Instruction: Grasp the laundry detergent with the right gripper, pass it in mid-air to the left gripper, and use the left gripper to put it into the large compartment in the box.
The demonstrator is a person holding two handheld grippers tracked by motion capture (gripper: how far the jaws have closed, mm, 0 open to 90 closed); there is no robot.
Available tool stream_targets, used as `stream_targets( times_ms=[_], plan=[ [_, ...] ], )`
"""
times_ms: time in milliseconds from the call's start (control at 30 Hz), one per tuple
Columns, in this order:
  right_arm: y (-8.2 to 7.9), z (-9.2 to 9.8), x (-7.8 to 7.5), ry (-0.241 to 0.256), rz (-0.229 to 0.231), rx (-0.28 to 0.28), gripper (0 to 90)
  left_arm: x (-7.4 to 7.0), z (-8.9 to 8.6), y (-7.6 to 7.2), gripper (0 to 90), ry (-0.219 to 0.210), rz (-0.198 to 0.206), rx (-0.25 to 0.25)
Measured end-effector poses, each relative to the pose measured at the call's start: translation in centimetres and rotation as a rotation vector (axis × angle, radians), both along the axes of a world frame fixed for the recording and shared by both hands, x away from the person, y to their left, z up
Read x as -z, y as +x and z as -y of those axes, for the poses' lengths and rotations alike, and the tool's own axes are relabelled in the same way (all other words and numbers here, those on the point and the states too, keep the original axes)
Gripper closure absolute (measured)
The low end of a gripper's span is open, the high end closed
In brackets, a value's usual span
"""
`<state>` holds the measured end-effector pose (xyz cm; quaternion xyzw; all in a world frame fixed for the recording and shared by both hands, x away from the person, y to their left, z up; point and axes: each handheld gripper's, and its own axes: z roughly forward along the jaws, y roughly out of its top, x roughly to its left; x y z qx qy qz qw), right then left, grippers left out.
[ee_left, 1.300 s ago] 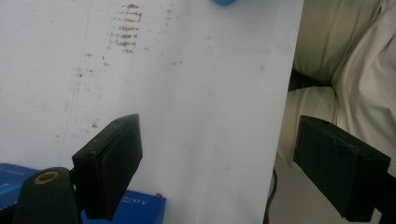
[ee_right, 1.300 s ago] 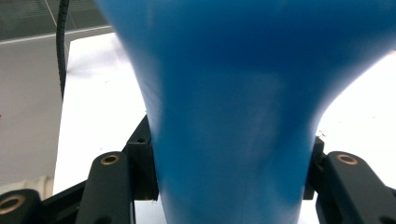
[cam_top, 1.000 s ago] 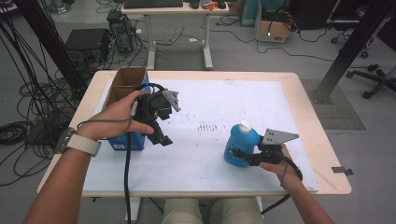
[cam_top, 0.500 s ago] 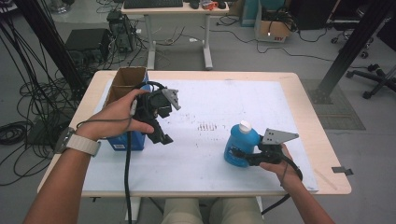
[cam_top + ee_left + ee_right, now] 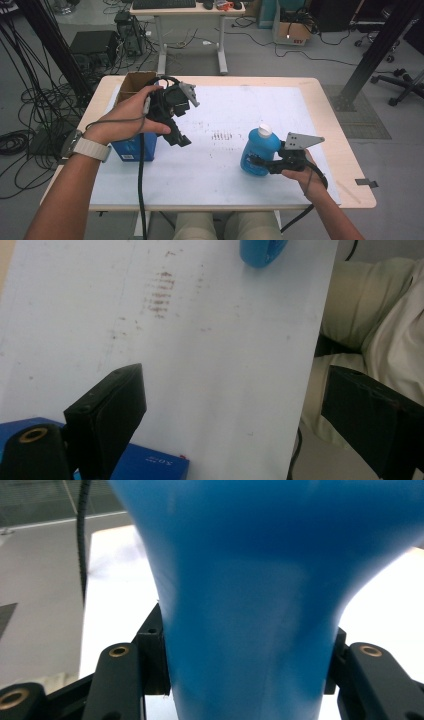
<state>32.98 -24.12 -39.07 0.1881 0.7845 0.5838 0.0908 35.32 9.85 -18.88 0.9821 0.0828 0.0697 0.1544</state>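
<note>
While upright, blue bottle (image 5: 259, 151) sits clamped between right gripper (image 5: 256, 162) jaws.

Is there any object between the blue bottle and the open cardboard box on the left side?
Yes. The left gripper, open and empty, hangs beside the cardboard box, across the line from the blue bottle that the right gripper grips.

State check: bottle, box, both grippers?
blue bottle: upright on the table, white cap on, clamped at its body.
right gripper: shut on the blue bottle, jaws on both sides.
left gripper: open, jaws wide apart, held above the table with nothing between them.
cardboard box: open at the top, contents not visible.
</note>
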Motion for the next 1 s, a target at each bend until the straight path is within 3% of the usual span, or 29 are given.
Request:
stream_targets(
  times_ms=[100, 300, 400, 533, 667, 700, 1000],
  plan=[
    [0.2, 0.1, -1.0, -0.003, 0.013, -0.031, 43.6, -1.0, 0.8, 0.0, 10.8, -0.001, 0.007, 0.007],
    [0.5, 0.0, -3.2, 0.016, -0.012, -0.098, 43.6, -2.6, 2.8, 0.1, 10.6, 0.012, 0.013, 0.039],
    [0.7, -0.1, -4.3, 0.006, -0.009, -0.140, 43.6, -3.0, 3.9, 0.2, 10.6, 0.019, -0.015, 0.047],
    [1.0, -0.5, -5.7, 0.004, 0.002, -0.185, 43.6, -3.5, 5.3, 0.1, 9.8, 0.039, -0.019, 0.063],
    [1.4, -0.8, -6.7, -0.012, 0.022, -0.219, 43.6, -4.0, 6.4, 0.1, 9.6, 0.052, -0.016, 0.085],
    [1.2, -0.9, -6.9, -0.015, -0.001, -0.221, 43.6, -4.2, 6.7, 0.1, 9.6, 0.053, -0.011, 0.091],
    [1.8, -1.4, -8.2, -0.022, 0.002, -0.276, 43.6, -5.5, 8.3, 0.4, 8.5, 0.051, -0.010, 0.136]
  ],
)
